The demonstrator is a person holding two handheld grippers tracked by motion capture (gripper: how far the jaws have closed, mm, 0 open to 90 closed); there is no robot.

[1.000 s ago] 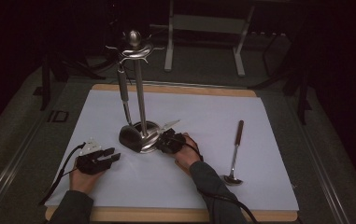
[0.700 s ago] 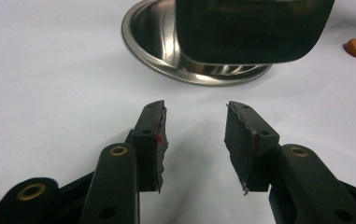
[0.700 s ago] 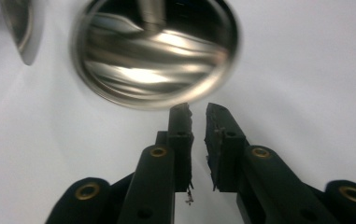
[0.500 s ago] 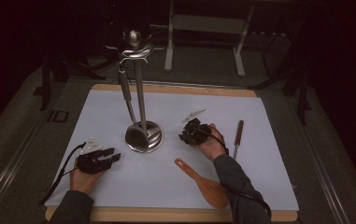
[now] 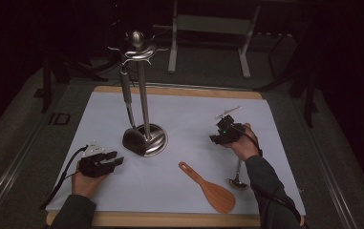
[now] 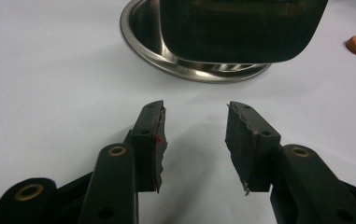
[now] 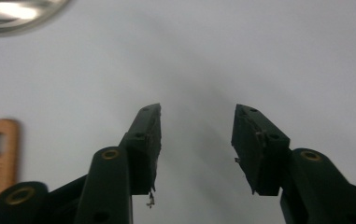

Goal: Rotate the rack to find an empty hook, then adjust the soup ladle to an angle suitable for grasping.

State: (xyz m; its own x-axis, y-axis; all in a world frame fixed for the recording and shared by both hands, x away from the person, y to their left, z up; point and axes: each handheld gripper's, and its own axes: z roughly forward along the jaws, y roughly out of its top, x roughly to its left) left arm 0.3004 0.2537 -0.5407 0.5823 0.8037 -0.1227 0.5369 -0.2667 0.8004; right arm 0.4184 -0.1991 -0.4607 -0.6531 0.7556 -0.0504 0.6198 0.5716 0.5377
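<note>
The ladle (image 5: 237,177) lying just behind the right gripper (image 5: 223,135) is largely hidden by the person's forearm; only its bowl and part of the handle are seen. The wooden spatula (image 5: 209,189) lies to that gripper's left, cut off in the right gripper view. Both the right gripper and the left gripper (image 5: 104,162) are spread and empty. Since half a second ago the right gripper has been moved farther from the utensil stand (image 5: 144,138)
</note>
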